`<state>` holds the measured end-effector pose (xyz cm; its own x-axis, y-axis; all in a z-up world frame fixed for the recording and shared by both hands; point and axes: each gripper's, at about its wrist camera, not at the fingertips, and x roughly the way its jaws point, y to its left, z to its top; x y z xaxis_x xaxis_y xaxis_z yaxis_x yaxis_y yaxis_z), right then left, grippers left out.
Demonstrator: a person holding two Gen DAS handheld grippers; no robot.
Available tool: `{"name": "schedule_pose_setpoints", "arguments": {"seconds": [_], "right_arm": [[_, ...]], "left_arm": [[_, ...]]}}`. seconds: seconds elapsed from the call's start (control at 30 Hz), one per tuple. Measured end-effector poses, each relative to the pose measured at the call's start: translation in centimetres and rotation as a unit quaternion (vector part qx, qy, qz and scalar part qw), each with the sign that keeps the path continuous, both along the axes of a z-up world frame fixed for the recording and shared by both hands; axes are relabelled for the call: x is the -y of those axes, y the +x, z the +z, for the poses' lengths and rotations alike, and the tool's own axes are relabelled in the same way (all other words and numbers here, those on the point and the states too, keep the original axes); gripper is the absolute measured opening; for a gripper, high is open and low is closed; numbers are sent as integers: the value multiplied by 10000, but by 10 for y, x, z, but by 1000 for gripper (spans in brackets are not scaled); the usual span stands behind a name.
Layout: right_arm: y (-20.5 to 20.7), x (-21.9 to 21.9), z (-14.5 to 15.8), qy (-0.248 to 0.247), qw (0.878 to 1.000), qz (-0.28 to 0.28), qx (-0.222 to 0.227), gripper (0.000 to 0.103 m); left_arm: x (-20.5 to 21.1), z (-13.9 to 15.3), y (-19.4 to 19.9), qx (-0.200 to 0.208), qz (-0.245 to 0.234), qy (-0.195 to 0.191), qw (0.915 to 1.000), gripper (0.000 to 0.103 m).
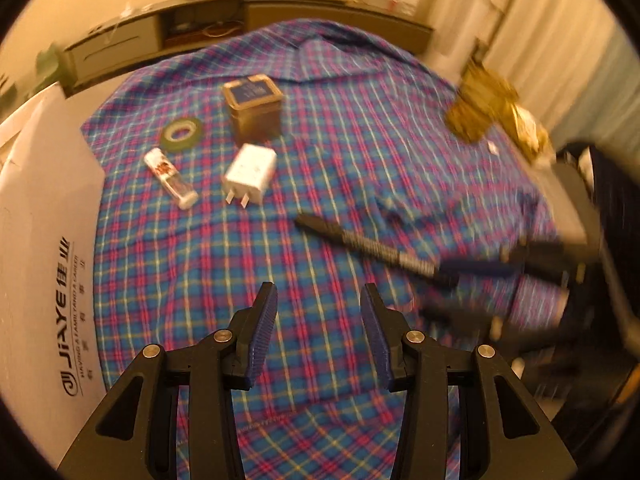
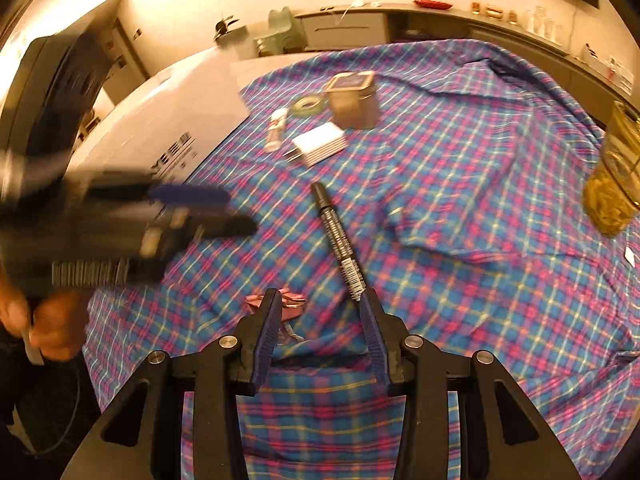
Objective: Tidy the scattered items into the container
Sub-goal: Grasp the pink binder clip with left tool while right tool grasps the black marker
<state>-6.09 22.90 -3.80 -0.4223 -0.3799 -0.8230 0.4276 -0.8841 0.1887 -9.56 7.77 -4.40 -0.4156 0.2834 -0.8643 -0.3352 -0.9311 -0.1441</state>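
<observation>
On the plaid cloth (image 1: pixel 320 184) lie a black marker (image 1: pixel 372 246), a white charger plug (image 1: pixel 250 172), a small lighter-like tube (image 1: pixel 170 178), a green tape roll (image 1: pixel 182 133) and a lidded tin (image 1: pixel 252 106). My left gripper (image 1: pixel 318 292) hangs open over bare cloth, short of the marker. My right gripper (image 2: pixel 320 296) is open. The marker's (image 2: pixel 338 236) near end lies against its right fingertip, ungripped. A crumpled pink wrapper (image 2: pixel 290 304) lies by its left finger. Each gripper shows blurred in the other's view: the right (image 1: pixel 460 286), the left (image 2: pixel 208 210).
A white printed cardboard box (image 1: pixel 40 240) borders the cloth's left side. A golden jar or bag (image 2: pixel 616 172) stands at the right edge. A cabinet (image 1: pixel 248 20) runs along the far wall. A hand (image 2: pixel 52 320) holds the left gripper.
</observation>
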Motion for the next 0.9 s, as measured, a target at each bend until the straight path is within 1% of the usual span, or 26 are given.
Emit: {"name": "schedule_pose_setpoints", "arguments": {"seconds": [0.1,0.2,0.3,0.4,0.47,0.53,0.6,0.7,0.77,0.87,0.9], "right_arm": [[-7,7,-6,190,9998,54,-49,42],[-14,13,-13,333,9994,113,-73,40],[-20,11,-21,387,9992,57,8,33],[-22,8,-25,385,9992,42,57,24],[-22,9,-24,391,9992,98,80,21],[-22,8,-24,375,9992,106,131,15],[-24,5,-24,241,9994,45,235,15],[-29,-8,-26,-192,9984,-162,504,15],[-32,-19,-27,-572,9952,-357,705,15],[-35,-32,-28,-976,9894,-600,893,15],[-36,-35,-28,-1068,9878,-651,933,15]], "left_arm": [[-7,-11,9,78,-215,-83,9997,46],[-10,-11,15,-3,-381,-39,9993,46],[-17,-7,20,-145,-604,51,9981,46],[-25,-6,22,-252,-750,42,9969,46],[-31,-8,22,-249,-832,33,9962,46],[-36,-13,19,-208,-863,-8,9961,46],[-39,-17,17,-179,-849,-55,9962,46],[-42,-22,13,-194,-818,-107,9964,46],[-42,-25,11,-233,-796,-105,9965,46],[-45,-28,9,-325,-829,-80,9960,45],[-46,-28,9,-360,-830,-90,9959,41]]}}
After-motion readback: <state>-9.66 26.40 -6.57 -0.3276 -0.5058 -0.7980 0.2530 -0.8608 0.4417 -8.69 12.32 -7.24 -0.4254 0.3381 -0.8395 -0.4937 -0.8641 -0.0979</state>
